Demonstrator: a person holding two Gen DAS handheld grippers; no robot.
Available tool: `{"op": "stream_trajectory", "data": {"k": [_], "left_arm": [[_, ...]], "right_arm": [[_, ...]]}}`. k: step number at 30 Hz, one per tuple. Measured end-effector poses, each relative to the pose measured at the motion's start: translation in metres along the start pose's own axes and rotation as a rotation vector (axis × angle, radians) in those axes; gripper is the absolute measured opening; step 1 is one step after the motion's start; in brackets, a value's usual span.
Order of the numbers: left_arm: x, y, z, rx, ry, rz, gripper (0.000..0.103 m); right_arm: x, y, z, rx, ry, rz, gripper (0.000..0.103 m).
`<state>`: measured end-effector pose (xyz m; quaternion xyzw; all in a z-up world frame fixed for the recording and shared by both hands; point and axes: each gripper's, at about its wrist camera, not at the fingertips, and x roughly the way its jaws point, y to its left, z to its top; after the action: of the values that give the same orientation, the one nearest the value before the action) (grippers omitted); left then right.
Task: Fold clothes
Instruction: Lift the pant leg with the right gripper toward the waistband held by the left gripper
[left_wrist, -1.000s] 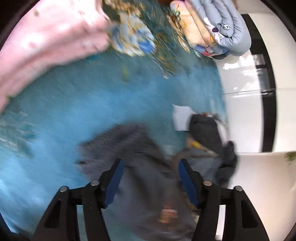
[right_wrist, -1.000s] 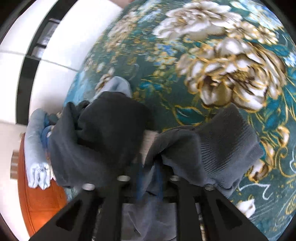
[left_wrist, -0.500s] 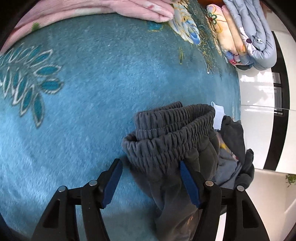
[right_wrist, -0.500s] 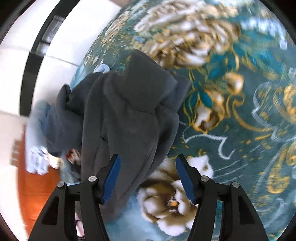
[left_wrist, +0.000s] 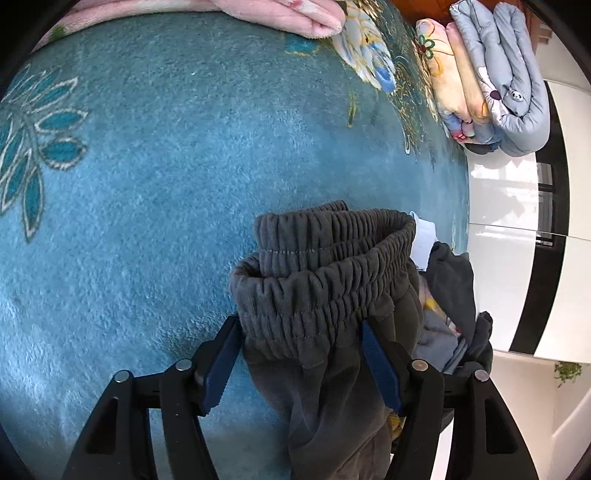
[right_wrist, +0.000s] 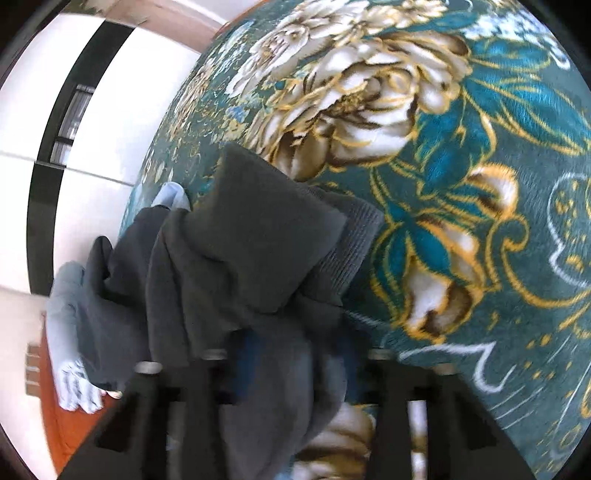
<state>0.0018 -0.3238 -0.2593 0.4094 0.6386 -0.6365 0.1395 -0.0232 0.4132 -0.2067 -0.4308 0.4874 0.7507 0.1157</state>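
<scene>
Blanket (left_wrist: 155, 192) spread under all. Grey pants (left_wrist: 325, 280) lie on it, long axis running from waistband back toward cuffs (right_wrist: 347, 240). Left tongs (left_wrist: 301, 354) spread, straddling waistband, nearer. Right tongs (right_wrist: 291, 373) blurred under leg cloth; state unclear.
</scene>
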Motion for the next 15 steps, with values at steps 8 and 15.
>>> {"op": "stream_trajectory", "data": {"k": [8,15], "left_arm": [[-0.018,-0.011,-0.002,-0.011,-0.015,-0.049,0.038],[-0.080,-0.013,-0.005,0.108,-0.041,-0.146,0.036]], "right_arm": [[-0.035,0.033,0.001,-0.058,-0.013,0.095,0.011],[-0.088,0.039,-0.004,-0.147,-0.020,0.213,0.011]]}}
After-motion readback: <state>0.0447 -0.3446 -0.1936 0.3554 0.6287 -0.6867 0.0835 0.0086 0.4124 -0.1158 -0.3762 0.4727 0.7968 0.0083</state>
